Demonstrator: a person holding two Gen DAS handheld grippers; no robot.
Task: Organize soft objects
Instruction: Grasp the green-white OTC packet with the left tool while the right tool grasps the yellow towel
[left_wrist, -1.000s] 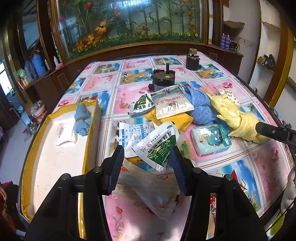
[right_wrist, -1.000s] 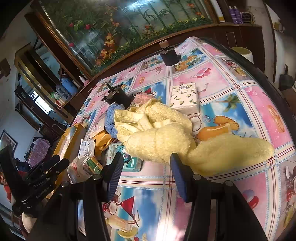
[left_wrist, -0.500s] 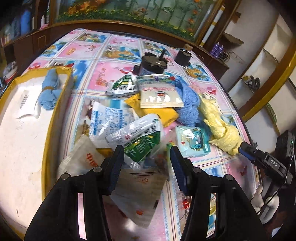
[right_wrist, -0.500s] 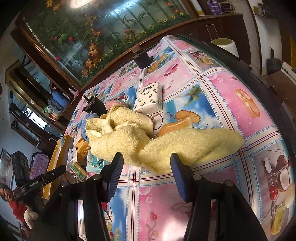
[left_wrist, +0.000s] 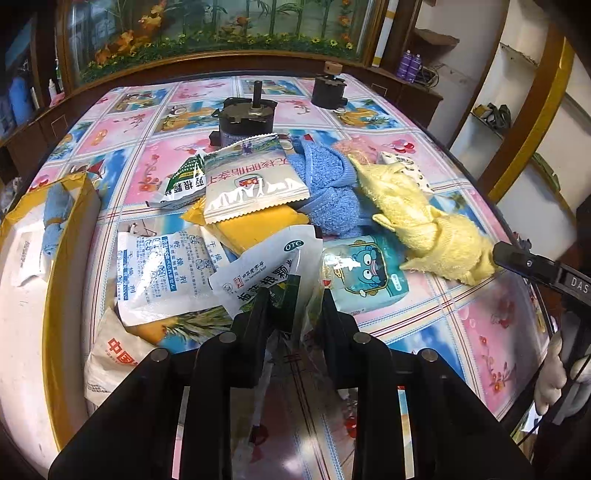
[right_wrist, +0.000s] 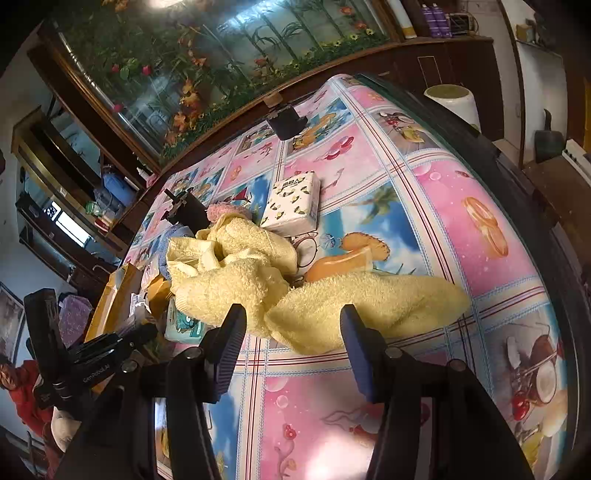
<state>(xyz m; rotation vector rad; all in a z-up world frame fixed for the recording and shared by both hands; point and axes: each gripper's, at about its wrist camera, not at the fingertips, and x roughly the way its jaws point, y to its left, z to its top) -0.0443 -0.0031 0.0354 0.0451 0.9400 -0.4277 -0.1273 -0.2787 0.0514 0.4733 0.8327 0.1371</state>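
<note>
Fingers of the left gripper (left_wrist: 293, 304) have narrowed onto the near edge of a white and green sachet (left_wrist: 269, 269) marked OTC, which sits pinched between them at the front of a pile of packets on the patterned tablecloth (left_wrist: 491, 332). Just left of that sachet lies a white desiccant pouch (left_wrist: 162, 273) with blue print, and behind both a yellow packet (left_wrist: 255, 225) carries a silver snack bag (left_wrist: 251, 181) on top. A blue towel (left_wrist: 328, 192) is bunched to the right of the snack bag, touching a yellow towel (left_wrist: 428, 229) that trails toward the table's right edge. A teal cartoon tissue pack (left_wrist: 364, 275) lies in front of the two towels. At the far left a yellow-rimmed box (left_wrist: 48, 295) holds a small blue cloth (left_wrist: 55, 214) (rolled, with a band around it) and a white paper. Two dark motor-like blocks (left_wrist: 247, 118) stand farther back. The right gripper (left_wrist: 532, 266) pokes in at the right edge.

From the right wrist view, the right gripper (right_wrist: 291, 325) stands with its blue-padded fingers (right_wrist: 231, 343) spread wide and nothing between them, poised just in front of the yellow towel (right_wrist: 332, 306), whose long fold runs across the gap. A white tissue pack (right_wrist: 291, 205) with leaf print rests behind the towel, and a pink fluffy item (right_wrist: 221, 211) peeks out beside it. The left gripper (right_wrist: 144, 332) appears low at the left.
</note>
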